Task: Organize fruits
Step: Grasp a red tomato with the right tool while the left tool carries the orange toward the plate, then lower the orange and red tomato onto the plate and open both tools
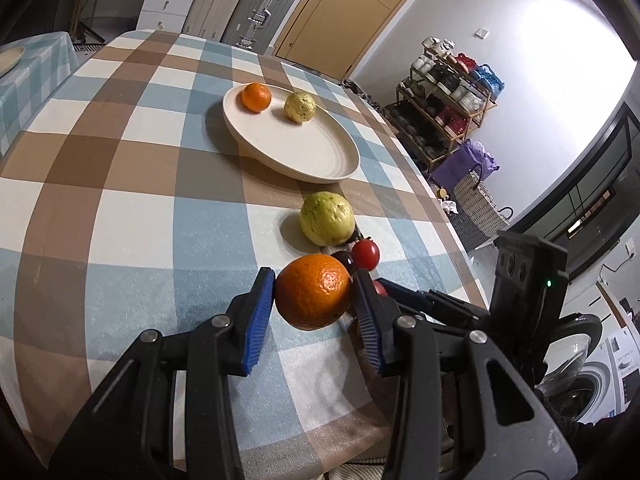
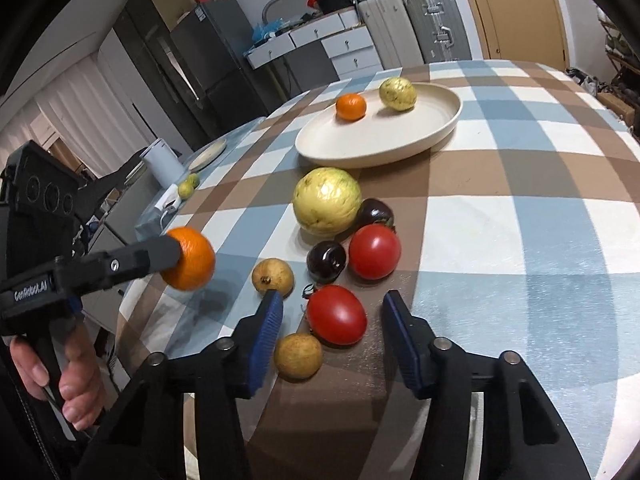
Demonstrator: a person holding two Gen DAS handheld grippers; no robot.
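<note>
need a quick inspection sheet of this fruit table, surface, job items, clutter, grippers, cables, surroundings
surface: round table under a blue, brown and white checked cloth.
job's things: cream round plate holding a small orange mandarin and a small yellow-green guava; loose on the cloth, a large yellow-green guava, two red tomatoes, two dark purple fruits, two small tan round fruits.
clutter: nothing seen on the table.
grippers: left gripper shut on a large orange, lifted off the cloth; right gripper open around the nearer tomato.
cables: nothing seen.
surroundings: silver suitcases, wooden door, shoe rack.
</note>
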